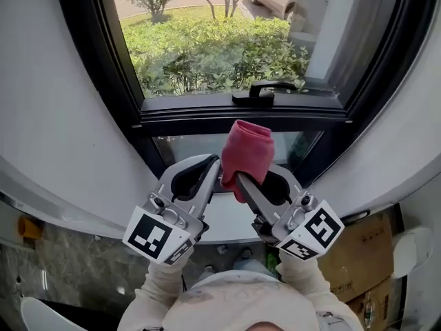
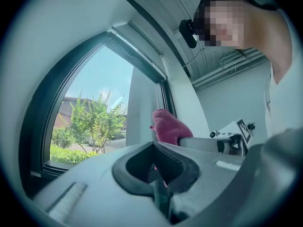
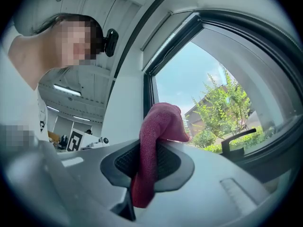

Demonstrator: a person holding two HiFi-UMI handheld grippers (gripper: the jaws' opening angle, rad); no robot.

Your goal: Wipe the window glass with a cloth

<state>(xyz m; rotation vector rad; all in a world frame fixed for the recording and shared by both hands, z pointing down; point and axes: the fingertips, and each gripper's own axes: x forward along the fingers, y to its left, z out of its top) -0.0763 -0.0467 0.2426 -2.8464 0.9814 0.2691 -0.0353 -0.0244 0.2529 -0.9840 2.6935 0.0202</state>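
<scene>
Both sets of fingers closed: right gripper (image 1: 241,182) pinches red cloth (image 1: 246,150), left gripper (image 1: 218,176) prob nips its edge. Wiping not started imo; next, press cloth onto window glass (image 1: 207,47).

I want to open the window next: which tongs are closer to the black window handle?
Right. The right tongs, holding the red cloth, sit below the handle and slightly to its left; the left tongs are below it too, but further left.

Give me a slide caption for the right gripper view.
Right gripper shut on a red cloth in front of the black-framed window, greenery outside.
</scene>
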